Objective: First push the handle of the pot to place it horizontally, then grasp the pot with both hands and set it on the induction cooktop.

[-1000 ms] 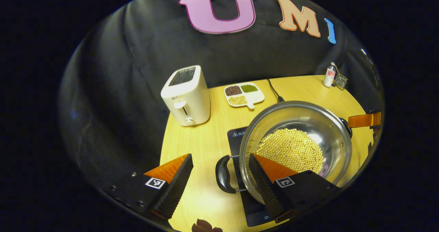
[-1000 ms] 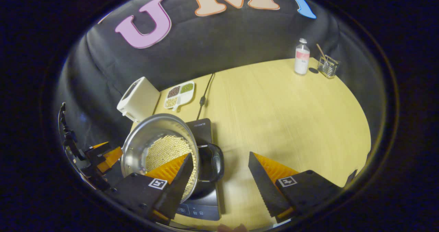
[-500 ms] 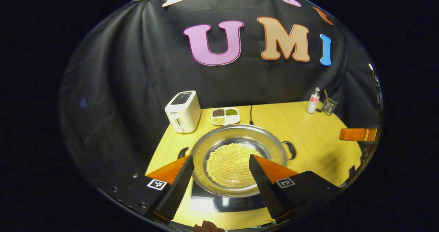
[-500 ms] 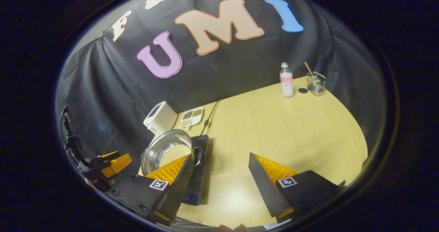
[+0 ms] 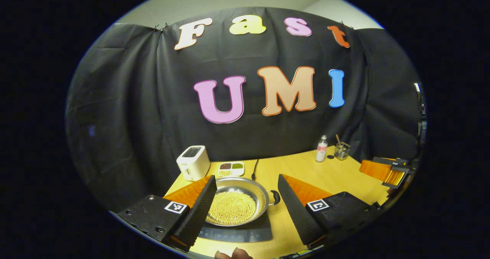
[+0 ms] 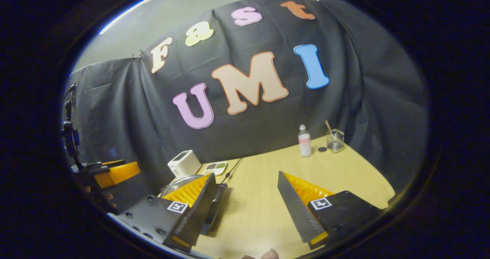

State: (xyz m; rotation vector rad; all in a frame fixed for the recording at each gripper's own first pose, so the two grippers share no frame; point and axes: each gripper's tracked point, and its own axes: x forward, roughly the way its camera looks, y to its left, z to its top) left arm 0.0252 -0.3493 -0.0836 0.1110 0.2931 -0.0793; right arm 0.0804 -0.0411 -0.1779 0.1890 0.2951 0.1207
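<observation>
The steel pot (image 5: 235, 205) of yellow beans sits on the induction cooktop (image 5: 245, 233), just in front of the white toaster (image 5: 192, 162) on the table (image 5: 344, 178). The left claw (image 5: 245, 209) and right claw (image 6: 245, 205) both gape wide, holding nothing, well back from the pot.

Pulled both grippers back and up off the pot (image 5: 234, 205); it now sits far off on the induction cooktop (image 5: 245, 233). My left gripper (image 5: 245, 209) no longer straddles its rim, right gripper (image 6: 245, 209) clear of the handle.
</observation>
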